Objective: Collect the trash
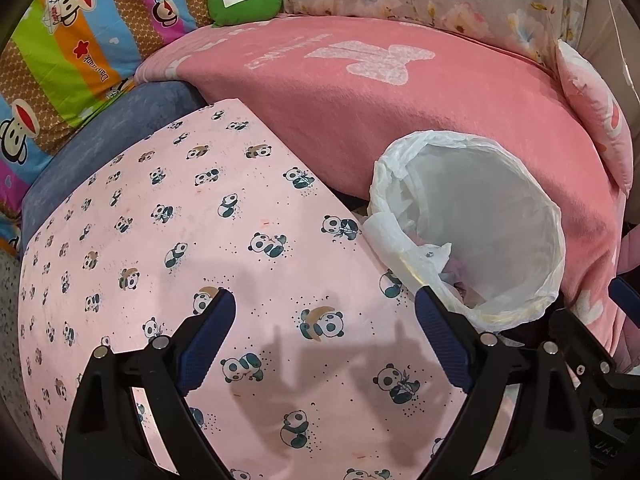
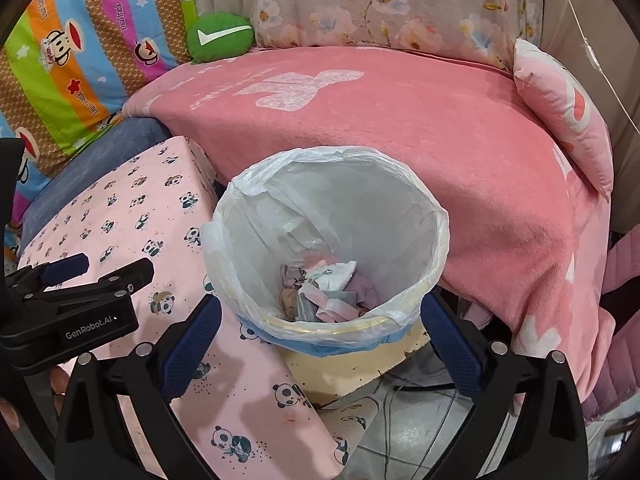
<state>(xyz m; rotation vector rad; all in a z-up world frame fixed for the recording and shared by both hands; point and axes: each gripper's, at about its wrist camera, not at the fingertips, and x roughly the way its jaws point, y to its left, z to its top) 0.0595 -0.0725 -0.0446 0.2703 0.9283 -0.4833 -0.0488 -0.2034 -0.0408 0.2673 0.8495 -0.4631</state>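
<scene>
A trash bin (image 2: pixel 434 216) lined with a white plastic bag stands between the panda-print table (image 2: pixel 132 208) and the pink sofa. Crumpled paper and wrapper trash (image 2: pixel 324 290) lies at its bottom. My right gripper (image 2: pixel 320 312) is open and empty, just above the bin's near rim. My left gripper (image 1: pixel 324 304) is open and empty over the panda-print tabletop (image 1: pixel 180 208), with the bin (image 1: pixel 552 216) to its right. The left gripper also shows in the right wrist view (image 2: pixel 96 268) at the left edge.
A pink blanket (image 2: pixel 400 120) covers the sofa behind the bin. A green cushion (image 2: pixel 220 36), a striped monkey-print quilt (image 2: pixel 72 48), a floral cushion (image 2: pixel 380 4) and a pink pillow (image 2: pixel 568 108) lie at the back. Tiled floor with cables (image 2: pixel 404 420) shows below the bin.
</scene>
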